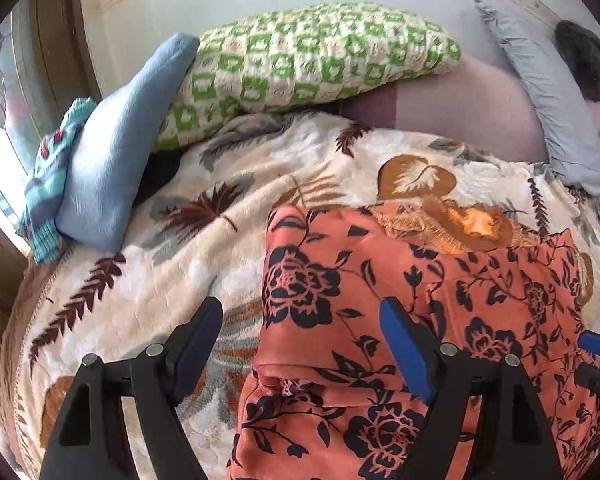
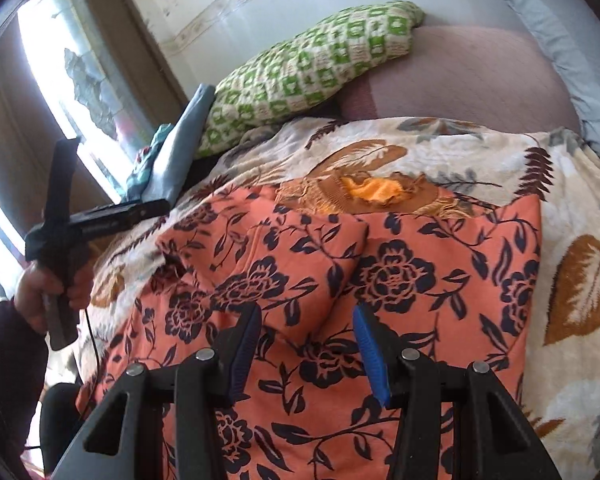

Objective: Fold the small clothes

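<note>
An orange garment with dark blue flowers (image 1: pixel 380 320) lies partly folded on a cream leaf-print blanket (image 1: pixel 148 272). My left gripper (image 1: pixel 300 316) is open above the garment's left edge, holding nothing. In the right wrist view the garment (image 2: pixel 420 264) fills the middle, with a raised fold running up between the fingers. My right gripper (image 2: pixel 306 320) is open just above that fold, empty. The right gripper's blue tip (image 1: pixel 598 344) shows at the right edge of the left wrist view. The left gripper's body (image 2: pixel 100 220) and the hand holding it show at the left of the right wrist view.
A green and white checked pillow (image 1: pixel 300 56), a light blue pillow (image 1: pixel 112 152) and a striped turquoise cloth (image 1: pixel 48 184) lie at the bed's far left. A grey-blue pillow (image 1: pixel 552 92) lies far right on a mauve sheet (image 1: pixel 452 108). A window (image 2: pixel 80 80) is at left.
</note>
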